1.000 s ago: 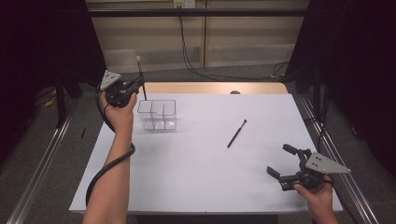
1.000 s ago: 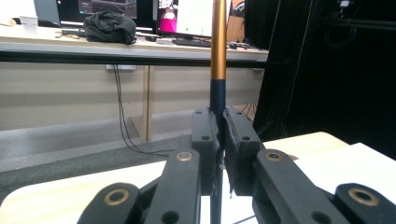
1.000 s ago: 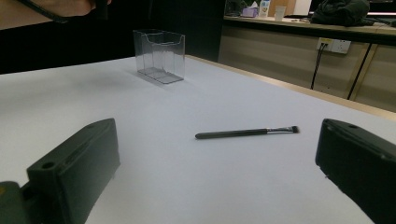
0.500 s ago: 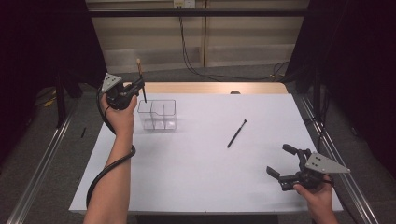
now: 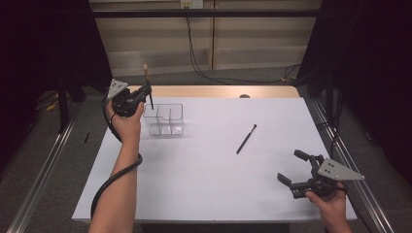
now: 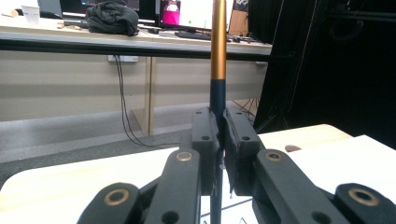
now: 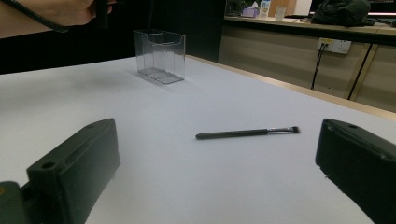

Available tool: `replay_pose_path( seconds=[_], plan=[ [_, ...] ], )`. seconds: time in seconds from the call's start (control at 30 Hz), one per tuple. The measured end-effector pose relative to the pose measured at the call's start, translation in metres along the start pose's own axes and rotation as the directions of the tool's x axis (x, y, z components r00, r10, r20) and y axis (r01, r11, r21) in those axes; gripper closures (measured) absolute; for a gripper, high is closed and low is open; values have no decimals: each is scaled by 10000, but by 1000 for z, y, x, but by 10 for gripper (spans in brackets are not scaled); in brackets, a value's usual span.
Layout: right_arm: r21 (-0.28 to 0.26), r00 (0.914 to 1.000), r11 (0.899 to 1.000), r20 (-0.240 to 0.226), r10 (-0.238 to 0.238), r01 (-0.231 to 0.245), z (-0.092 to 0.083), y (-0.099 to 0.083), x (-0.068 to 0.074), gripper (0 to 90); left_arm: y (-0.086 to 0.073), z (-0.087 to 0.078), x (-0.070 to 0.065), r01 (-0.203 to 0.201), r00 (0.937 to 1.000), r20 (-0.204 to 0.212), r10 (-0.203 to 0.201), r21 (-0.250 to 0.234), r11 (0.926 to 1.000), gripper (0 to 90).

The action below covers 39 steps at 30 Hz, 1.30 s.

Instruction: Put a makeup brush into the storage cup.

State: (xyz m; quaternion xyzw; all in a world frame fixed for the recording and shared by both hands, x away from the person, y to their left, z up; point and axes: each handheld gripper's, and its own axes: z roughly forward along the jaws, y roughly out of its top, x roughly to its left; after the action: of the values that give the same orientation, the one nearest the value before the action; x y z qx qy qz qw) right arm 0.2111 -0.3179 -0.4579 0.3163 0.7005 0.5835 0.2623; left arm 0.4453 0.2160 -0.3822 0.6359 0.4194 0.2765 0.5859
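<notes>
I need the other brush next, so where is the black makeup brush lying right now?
In the high view the black brush lies flat on the white table, right of centre, between the clear organizer and the open right tool.

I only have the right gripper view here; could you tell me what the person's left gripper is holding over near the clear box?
Observer: The left gripper is shut on a brush with a gold upper part and a dark lower part, held upright.
Operator: Thank you. Is its lower end inside the clear box yet?
Observer: In the high view the brush tip hangs at the left rear corner of the clear box; whether it is inside I cannot tell.
Operator: And is my right gripper close to the black brush on the table?
Observer: From above, the right gripper stands open near the table's front right corner, well apart from the black brush.
</notes>
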Motion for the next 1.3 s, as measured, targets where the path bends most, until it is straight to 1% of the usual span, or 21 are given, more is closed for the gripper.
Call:
replay_pose_path(
  seconds=[0.17, 0.27, 0.3, 0.5, 1.03, 1.3],
  plan=[
    [3, 10000, 10000, 3, 3, -3, 0, 0, 0, 0, -2, 0, 0, 20, 10000, 62, -20, 60, 10000, 836],
    [-5, 10000, 10000, 5, -15, 15, 0, 0, 0, 0, -4, -1, 0, 14, 10000, 32, -14, 56, 10000, 836],
    [2, 10000, 10000, 10, -16, 16, 0, 0, 0, 0, -4, -1, 0, 83, 10000, 50, -83, 34, 10000, 836],
    [11, 10000, 10000, 3, -9, 9, 0, 0, 0, 0, -8, -2, 0, 103, 9999, 65, -104, 38, 9999, 836],
    [12, 10000, 10000, -24, -13, 13, 0, 0, 1, 0, -17, -4, 1, 241, 9997, 42, -242, 103, 9997, 836],
    [23, 10000, 10000, -43, -9, 9, 0, 0, 1, 0, -22, -6, 3, 225, 9997, -6, -225, 177, 9996, 836]
  ],
)
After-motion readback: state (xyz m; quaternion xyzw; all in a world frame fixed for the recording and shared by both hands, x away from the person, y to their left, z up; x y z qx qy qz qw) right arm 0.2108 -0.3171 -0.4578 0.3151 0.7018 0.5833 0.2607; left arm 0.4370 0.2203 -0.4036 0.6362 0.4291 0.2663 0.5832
